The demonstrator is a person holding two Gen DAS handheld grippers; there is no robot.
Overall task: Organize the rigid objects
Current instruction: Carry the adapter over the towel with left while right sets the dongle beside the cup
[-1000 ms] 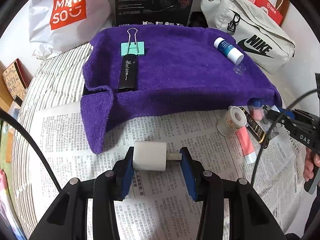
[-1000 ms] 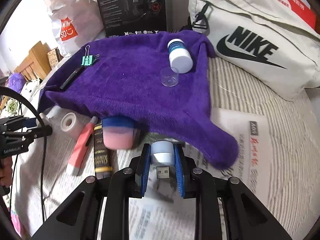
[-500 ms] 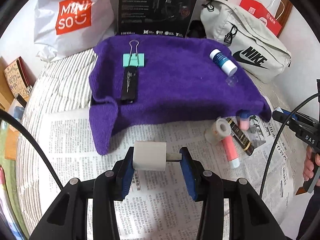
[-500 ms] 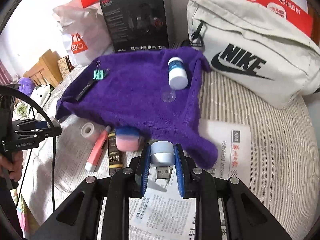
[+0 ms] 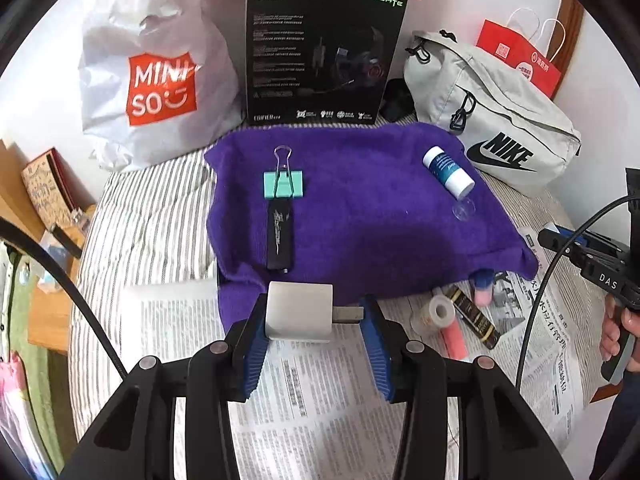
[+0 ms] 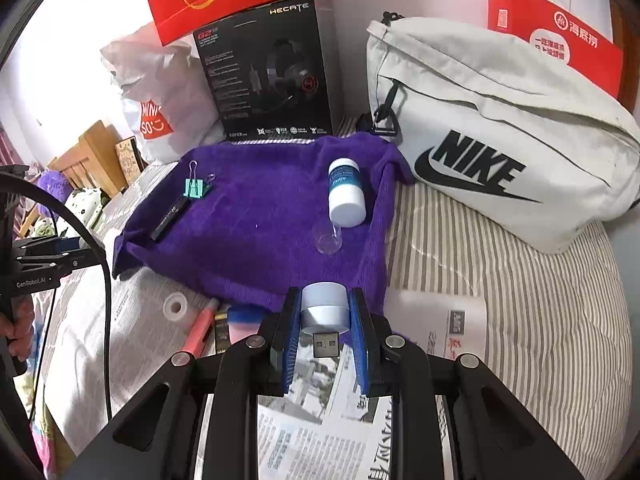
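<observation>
Nearest us, our left gripper (image 5: 316, 322) pinches a white charger plug (image 5: 300, 312) between its blue pads, its metal prong against the right pad. Our right gripper (image 6: 325, 316) is clamped narrowly on a small grey USB adapter (image 6: 325, 306), connector pointing back toward us. Both hang above the newspaper (image 5: 320, 400).

On the newspaper we count one tape roll (image 5: 434, 312), one pink tube (image 5: 454, 340), one dark stick (image 5: 474, 316) and one pink-and-blue eraser-like piece (image 5: 482, 286).

Beyond, the purple towel (image 5: 360, 208) carries one green binder clip (image 5: 283, 184), one black flash drive (image 5: 279, 236), one white-and-blue bottle (image 5: 448, 170) and one clear cap (image 5: 464, 210).

All this lies on a striped bed (image 6: 480, 248); behind stand a white shopping bag (image 5: 156, 80), a black headset box (image 5: 320, 52) and a grey Nike bag (image 6: 500, 132).
</observation>
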